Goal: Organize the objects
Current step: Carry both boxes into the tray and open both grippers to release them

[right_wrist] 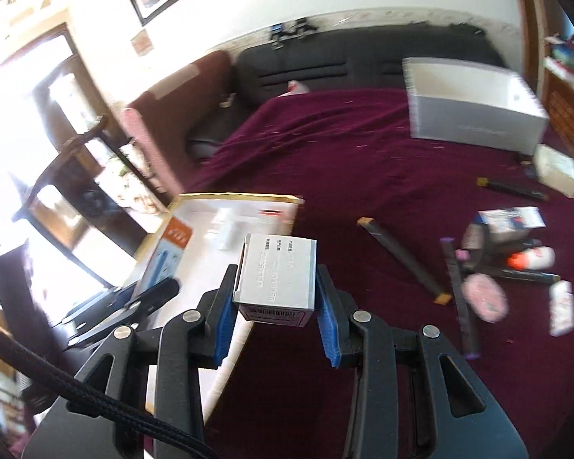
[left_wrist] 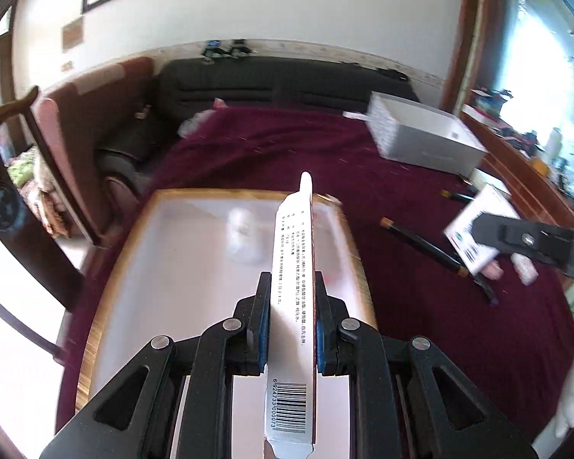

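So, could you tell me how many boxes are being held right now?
2. A slim box is clamped in the left gripper, and a grey box is clamped in the right gripper.

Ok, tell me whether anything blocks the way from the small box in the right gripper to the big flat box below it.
Nothing visible does. The small box, held in the right gripper, hangs over the near edge of the big flat box, whose top looks bare there.

A flat box (right_wrist: pixel 225 244) is lying on the tablecloth (right_wrist: pixel 344 153) near its left edge; an open carton (right_wrist: pixel 474 114) is sitting toward the far right corner, sticks (right_wrist: pixel 401 260) lying between.
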`<state>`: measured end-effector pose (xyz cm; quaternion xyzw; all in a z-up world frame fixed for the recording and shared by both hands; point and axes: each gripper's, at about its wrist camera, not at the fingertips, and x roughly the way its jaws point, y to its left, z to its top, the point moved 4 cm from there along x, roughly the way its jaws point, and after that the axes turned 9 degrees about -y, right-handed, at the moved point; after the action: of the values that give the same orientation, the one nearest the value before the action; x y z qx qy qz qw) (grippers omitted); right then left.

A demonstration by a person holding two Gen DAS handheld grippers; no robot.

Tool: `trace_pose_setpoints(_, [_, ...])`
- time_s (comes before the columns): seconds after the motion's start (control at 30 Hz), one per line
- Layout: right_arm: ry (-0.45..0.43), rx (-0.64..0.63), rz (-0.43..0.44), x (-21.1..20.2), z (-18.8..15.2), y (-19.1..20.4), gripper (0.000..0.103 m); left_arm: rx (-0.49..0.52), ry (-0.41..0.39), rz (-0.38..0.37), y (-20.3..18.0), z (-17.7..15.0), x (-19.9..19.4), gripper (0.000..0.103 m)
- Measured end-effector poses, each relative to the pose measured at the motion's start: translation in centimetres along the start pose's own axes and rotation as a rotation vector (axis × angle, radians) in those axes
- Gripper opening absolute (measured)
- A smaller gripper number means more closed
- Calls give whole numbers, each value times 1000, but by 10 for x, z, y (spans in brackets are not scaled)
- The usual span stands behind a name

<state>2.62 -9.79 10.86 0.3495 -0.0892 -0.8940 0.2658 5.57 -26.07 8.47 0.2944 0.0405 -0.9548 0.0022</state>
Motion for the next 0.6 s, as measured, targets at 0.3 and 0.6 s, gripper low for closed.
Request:
trace_pose_setpoints(0.3, [167, -4, 72, 90, 5, 46, 36, -34, 73, 83, 66, 16, 53, 15])
trace_pose_setpoints(0.6, [278, 10, 29, 152, -17, 44, 36, -81, 211, 73, 84, -11, 109, 15])
